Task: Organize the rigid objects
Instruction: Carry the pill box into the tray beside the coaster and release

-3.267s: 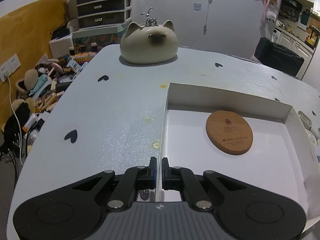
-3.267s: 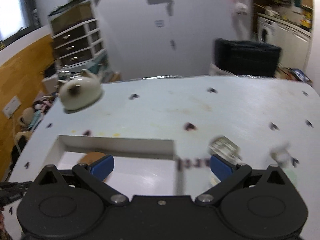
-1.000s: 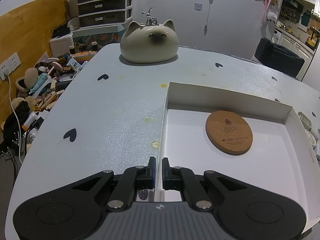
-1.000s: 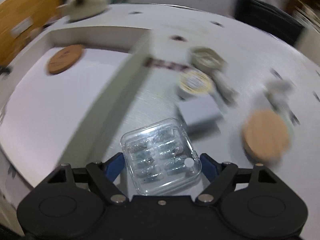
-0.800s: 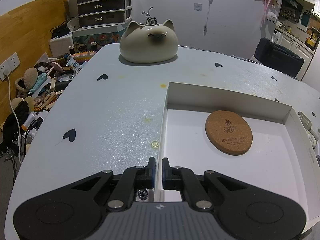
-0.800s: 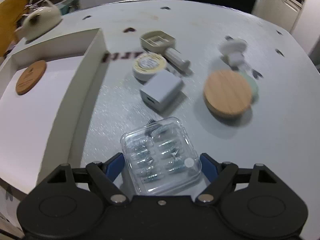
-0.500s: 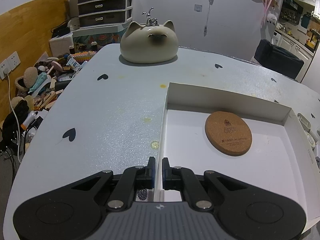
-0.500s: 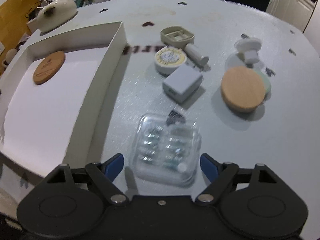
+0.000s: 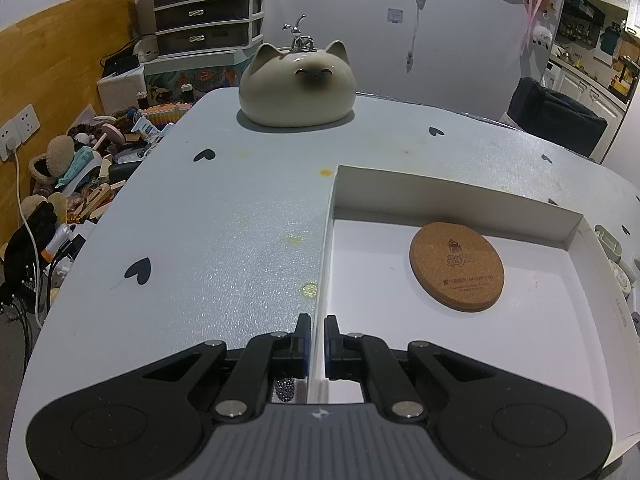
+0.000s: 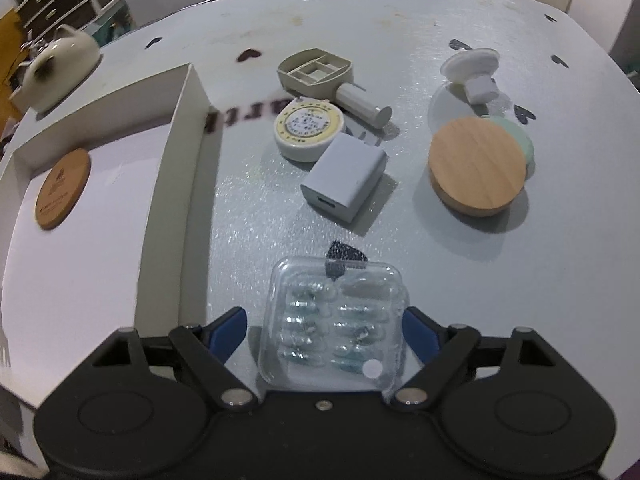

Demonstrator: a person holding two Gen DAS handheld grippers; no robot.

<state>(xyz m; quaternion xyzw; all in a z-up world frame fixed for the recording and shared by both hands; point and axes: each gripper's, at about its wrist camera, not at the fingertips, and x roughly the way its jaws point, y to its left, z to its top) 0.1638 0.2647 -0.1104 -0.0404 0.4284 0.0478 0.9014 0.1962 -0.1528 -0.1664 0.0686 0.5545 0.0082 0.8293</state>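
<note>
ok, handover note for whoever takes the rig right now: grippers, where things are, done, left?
Left gripper: shut on the near-left wall of the white box.
Right gripper: open, jaws just been widening; clear plastic case lies between the fingers on the table, gaps on both sides.
Done: cork coaster in the box.
Left: clear case, white charger block, tape measure, beige handled tool, wooden lid, white suction piece, all outside the box.

A lived-in home: kitchen cabinets (image 9: 580, 76), a drawer unit (image 9: 208, 12), floor clutter (image 9: 80, 172).
</note>
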